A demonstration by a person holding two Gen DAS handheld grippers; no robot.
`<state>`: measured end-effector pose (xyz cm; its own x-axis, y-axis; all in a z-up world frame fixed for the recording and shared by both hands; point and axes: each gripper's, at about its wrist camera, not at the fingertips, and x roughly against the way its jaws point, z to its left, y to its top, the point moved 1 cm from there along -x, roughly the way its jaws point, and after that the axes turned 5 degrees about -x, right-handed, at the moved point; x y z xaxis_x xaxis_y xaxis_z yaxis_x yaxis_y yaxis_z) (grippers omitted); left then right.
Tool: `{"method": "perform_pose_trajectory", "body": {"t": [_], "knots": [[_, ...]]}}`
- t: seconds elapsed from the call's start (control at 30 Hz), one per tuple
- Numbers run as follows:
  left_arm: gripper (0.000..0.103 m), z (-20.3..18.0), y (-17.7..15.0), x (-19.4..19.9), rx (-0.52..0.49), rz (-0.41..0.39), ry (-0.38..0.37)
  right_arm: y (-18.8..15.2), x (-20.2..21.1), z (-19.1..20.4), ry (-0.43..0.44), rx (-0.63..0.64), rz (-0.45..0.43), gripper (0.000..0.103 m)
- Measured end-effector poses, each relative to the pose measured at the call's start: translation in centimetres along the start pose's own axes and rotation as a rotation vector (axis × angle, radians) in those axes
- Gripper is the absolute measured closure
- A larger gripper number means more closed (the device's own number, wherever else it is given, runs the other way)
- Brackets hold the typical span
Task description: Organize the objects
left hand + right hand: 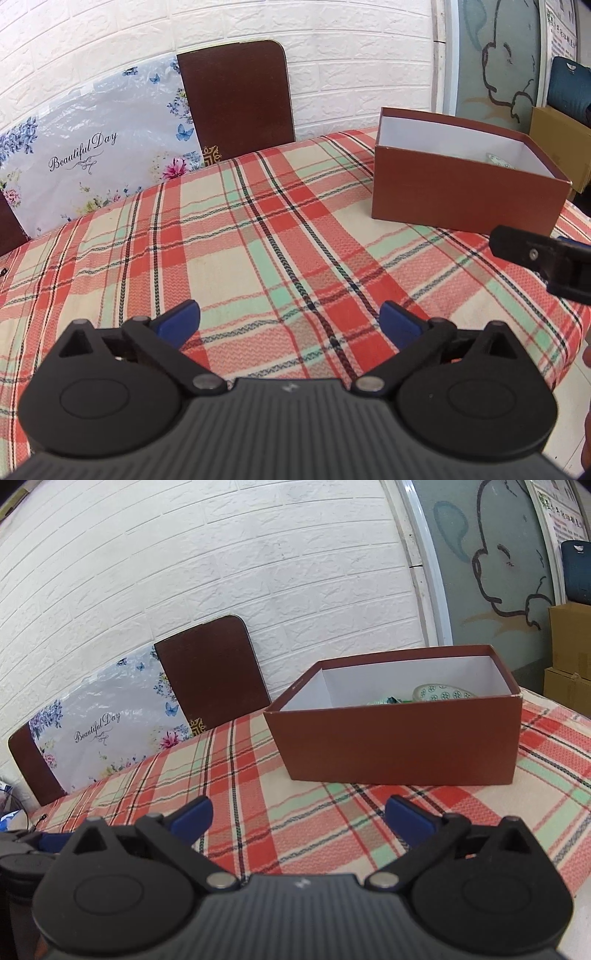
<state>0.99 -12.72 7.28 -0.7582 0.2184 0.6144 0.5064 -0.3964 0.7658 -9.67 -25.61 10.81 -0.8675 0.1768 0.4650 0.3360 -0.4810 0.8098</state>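
A brown cardboard box (pixel 402 746) with a white inside stands on the plaid tablecloth (pixel 295 823). A patterned green and white item (pixel 443 693) and some green things lie inside it, mostly hidden by the front wall. The same box (pixel 465 199) sits at the right in the left wrist view, with a small patterned bit (pixel 498 161) showing over its rim. My left gripper (pixel 290 323) is open over bare cloth, nothing between its blue pads. My right gripper (pixel 299 818) is open too, short of the box, and shows as a black finger (pixel 532 254) at the right edge of the left view.
A dark brown chair back (pixel 236 99) and a floral plastic bag reading "Beautiful Day" (pixel 92 158) stand behind the table against the white brick wall. Tan cartons (pixel 569 653) are stacked at the far right. The table edge curves away at the left and the right.
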Motion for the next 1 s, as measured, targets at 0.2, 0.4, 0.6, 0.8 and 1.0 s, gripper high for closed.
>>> {"method": "perform_pose_trajectory", "body": {"t": [0.2,0.4,0.6,0.8,1.0], "knots": [[0.0,0.1,-0.2,1.2,-0.004,-0.021,0.019,-0.4,0.7,0.9,-0.002,0.023,-0.001,0.0],[0.0,0.0,-0.3,1.6,-0.003,-0.032,0.045,-0.6,1.0,1.1,-0.006,0.035,-0.012,0.0],[0.0,-0.6,-0.6,1.9,-0.024,-0.032,0.05,-0.7,1.3,1.3,-0.012,0.047,-0.025,0.0],[0.0,-1.1,-0.7,2.0,-0.041,-0.026,0.046,-0.6,1.3,1.0,-0.017,0.038,-0.026,0.0],[0.0,-1.4,-0.9,1.9,-0.036,-0.001,0.027,-0.6,1.2,0.5,-0.02,0.026,-0.022,0.0]]}}
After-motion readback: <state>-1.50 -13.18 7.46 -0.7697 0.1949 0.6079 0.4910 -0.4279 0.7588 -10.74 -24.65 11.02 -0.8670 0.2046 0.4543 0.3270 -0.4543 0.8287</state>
